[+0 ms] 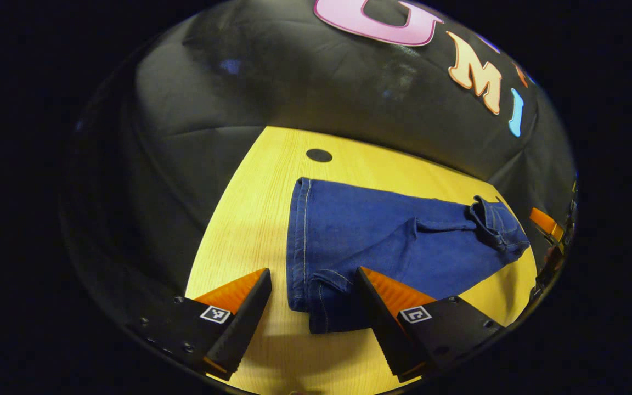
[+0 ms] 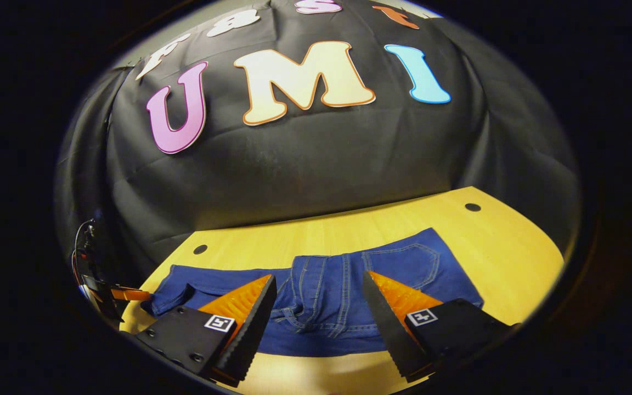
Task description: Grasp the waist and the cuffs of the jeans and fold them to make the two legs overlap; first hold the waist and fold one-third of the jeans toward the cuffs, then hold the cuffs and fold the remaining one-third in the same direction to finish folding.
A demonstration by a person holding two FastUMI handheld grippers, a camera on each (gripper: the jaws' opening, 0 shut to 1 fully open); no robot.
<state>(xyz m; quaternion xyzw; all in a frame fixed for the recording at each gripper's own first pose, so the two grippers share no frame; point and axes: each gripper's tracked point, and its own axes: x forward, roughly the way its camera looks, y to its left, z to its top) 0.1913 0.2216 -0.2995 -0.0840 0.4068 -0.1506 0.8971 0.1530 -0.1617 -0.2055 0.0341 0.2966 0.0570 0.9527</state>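
- Left gripper (image 1: 313,285): jaws spread wide, fingers splayed apart at the bottom of the left gripper view, nothing pinched between them.
- Its fingertips (image 1: 261,277) point forward and slightly down, low over the surface ahead.
- Right gripper (image 2: 319,288): jaws likewise wide apart in the right gripper view, nothing clamped; both fingers angle forward and inward toward their tips.
- The right gripper's fingertips (image 2: 372,285) hang above what lies in front, contact not discernible.
- In the right gripper view, the left gripper (image 2: 113,296) sits far off to its left, small and dim; jaw gap there unreadable.
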